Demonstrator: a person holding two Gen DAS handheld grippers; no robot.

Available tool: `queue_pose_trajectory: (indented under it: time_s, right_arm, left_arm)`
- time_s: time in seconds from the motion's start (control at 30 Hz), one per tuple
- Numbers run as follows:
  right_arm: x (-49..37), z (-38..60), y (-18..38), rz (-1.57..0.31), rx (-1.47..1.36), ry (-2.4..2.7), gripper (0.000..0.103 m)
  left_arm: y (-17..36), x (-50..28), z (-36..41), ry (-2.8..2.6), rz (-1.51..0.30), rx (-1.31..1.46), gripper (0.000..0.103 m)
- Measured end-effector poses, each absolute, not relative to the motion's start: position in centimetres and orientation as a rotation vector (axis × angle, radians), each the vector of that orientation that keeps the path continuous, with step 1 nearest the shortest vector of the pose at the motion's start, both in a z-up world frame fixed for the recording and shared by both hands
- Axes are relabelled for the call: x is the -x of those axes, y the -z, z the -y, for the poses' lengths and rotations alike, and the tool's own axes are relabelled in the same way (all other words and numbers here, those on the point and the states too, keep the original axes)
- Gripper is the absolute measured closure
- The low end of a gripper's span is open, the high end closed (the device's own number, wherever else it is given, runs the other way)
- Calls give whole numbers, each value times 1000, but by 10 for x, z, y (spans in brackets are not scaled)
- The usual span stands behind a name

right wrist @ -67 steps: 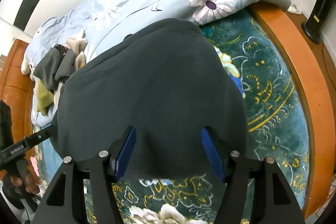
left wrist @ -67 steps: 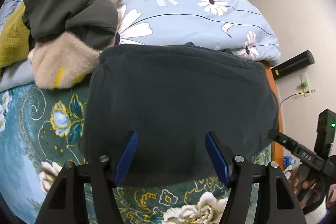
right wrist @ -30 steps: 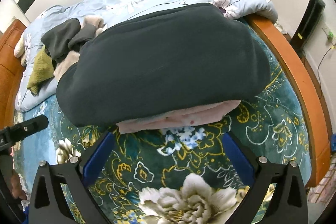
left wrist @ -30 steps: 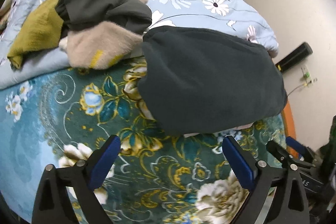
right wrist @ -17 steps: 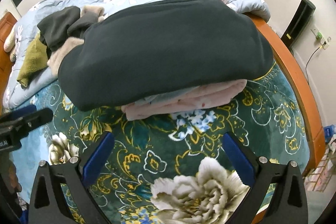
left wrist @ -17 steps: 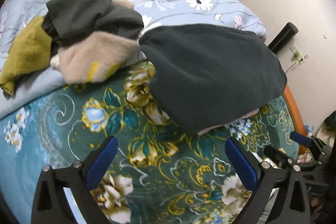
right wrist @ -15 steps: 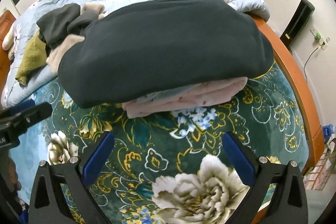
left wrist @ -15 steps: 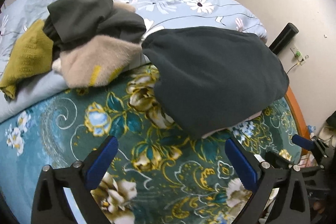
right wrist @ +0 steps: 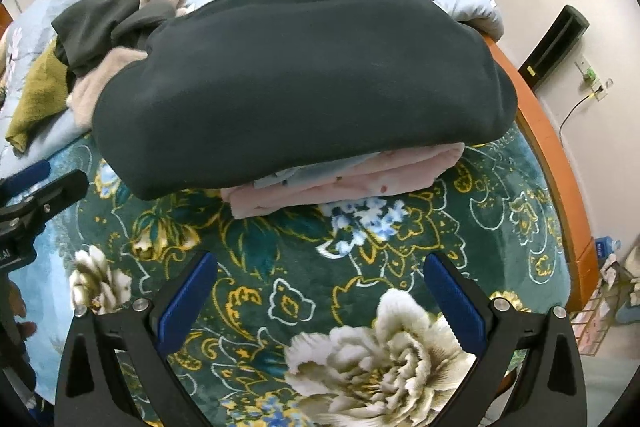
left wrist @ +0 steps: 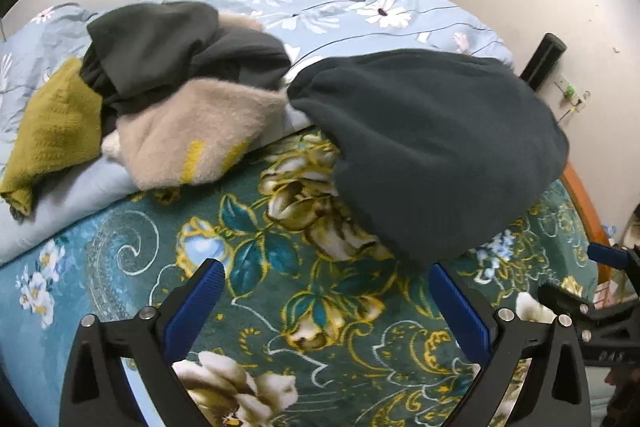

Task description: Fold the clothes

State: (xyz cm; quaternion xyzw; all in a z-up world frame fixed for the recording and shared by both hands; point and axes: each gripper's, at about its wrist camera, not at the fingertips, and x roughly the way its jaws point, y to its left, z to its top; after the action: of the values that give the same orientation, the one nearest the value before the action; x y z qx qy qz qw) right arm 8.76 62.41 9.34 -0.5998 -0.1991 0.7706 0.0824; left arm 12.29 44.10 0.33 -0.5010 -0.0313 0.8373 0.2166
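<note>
As the dark fleece (right wrist: 304, 83) tops the pink stack (right wrist: 352, 183) (folded), both tongs — left gripper (left wrist: 326, 303), right gripper (right wrist: 320, 303) — hang apart, empty.

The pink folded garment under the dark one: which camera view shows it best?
The right wrist view: the pink folded garment shows its layered edge under the dark folded garment. In the left wrist view the dark garment hides it almost entirely.

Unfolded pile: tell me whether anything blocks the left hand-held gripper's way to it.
Nothing visible does. Only bare floral blanket lies between the open left hand-held gripper and the beige fuzzy garment fronting the unfolded pile.
</note>
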Motion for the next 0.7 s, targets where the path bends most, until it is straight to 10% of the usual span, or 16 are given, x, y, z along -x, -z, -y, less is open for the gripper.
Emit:
queue_pose_trajectory:
  time_s: [0.7]
  right_arm:
    - [-88, -614, -69, 713, 1879, -2247, 0]
  left_arm:
    - [20, -125, -453, -2230, 19, 1442, 0]
